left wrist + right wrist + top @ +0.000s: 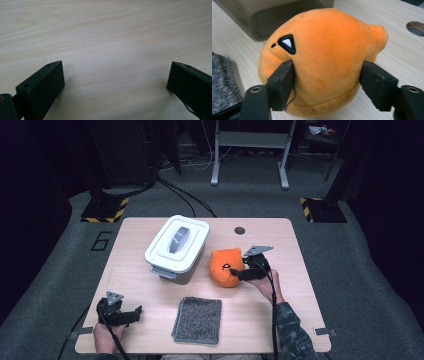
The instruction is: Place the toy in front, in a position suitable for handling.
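Right of the lidded box [177,249], mid-table, the orange plush [226,267] sits on the wood between the right gripper's [239,273] jaws; both pads seem to touch its sides without denting them, so I judge it let go or barely held; that forearm reaches in level from the near edge; near the left corner the left gripper [131,316] rests wide open over bare table [105,37], beside the grey cloth [198,319]
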The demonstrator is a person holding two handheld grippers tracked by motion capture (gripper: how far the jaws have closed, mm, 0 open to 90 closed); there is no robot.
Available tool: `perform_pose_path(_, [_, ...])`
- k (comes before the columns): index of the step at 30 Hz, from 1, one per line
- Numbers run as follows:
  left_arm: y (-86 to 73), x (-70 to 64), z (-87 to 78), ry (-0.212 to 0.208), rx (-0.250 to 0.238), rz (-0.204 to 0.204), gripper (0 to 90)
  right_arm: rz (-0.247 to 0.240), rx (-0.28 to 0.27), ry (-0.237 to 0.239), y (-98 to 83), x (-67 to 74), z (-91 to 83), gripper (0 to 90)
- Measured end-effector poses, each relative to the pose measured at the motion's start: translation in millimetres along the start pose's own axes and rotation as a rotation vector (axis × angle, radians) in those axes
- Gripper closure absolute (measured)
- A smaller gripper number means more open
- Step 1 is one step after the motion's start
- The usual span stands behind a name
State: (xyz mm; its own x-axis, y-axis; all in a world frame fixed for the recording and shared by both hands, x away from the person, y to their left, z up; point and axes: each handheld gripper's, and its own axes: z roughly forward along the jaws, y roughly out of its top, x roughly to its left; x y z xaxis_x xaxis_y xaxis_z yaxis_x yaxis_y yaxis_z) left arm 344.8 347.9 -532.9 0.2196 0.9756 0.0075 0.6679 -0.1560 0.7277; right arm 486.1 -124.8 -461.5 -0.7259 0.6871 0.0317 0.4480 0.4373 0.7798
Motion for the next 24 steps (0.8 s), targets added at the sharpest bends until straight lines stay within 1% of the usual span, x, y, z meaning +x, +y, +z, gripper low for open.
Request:
perform_pose_path(2, [0.0, -0.1, 0.0, -0.001, 0.0, -0.001, 0.7, 0.009, -0.014, -0.015, 0.6, 1.3, -4.7, 25.5])
perform_pose_path(4, [0.0, 0.0, 0.0, 0.0, 0.0, 0.0, 0.7, 0.01, -0.01, -0.041, 1.1, 2.7, -10.8, 21.3])
perform_pose_path(5, [0.0, -0.1, 0.0, 0.0, 0.0, -0.001, 0.7, 0.03, -0.016, -0.042, 0.7, 3.6, -13.3, 19.8])
perform_pose_path(7, [-0.1, -0.1, 0.1, -0.001, 0.0, -0.002, 0.7, 0.033, -0.012, -0.057, 0.5, 4.5, -18.4, 16.7])
perform_pose_path(8, [0.0, -0.1, 0.0, 0.0, 0.0, -0.001, 0.7, 0.046, -0.017, -0.054, 0.0, 5.2, -21.8, 15.0])
perform_pose_path(10, [0.0, -0.1, 0.0, 0.0, 0.0, -0.001, 0.7, 0.052, -0.02, -0.061, -0.7, 6.4, -28.3, 14.1])
perform_pose_path(12, [-0.1, -0.1, 0.1, -0.001, 0.0, -0.002, 0.7, 0.065, -0.029, -0.056, -1.9, 7.9, -35.4, 13.3])
perform_pose_path(15, [0.0, -0.1, 0.0, 0.0, 0.0, -0.001, 0.7, 0.066, -0.045, -0.058, -4.9, 13.1, -45.4, 12.3])
perform_pose_path(21, [-0.1, -0.1, 0.0, 0.0, 0.0, -0.002, 0.7, 0.052, -0.037, -0.057, -14.3, 25.6, -57.0, 9.7])
perform_pose_path(24, [-0.1, -0.2, 0.1, -0.001, -0.001, -0.003, 0.7, 0.055, -0.032, -0.053, -20.4, 32.7, -61.8, 9.1])
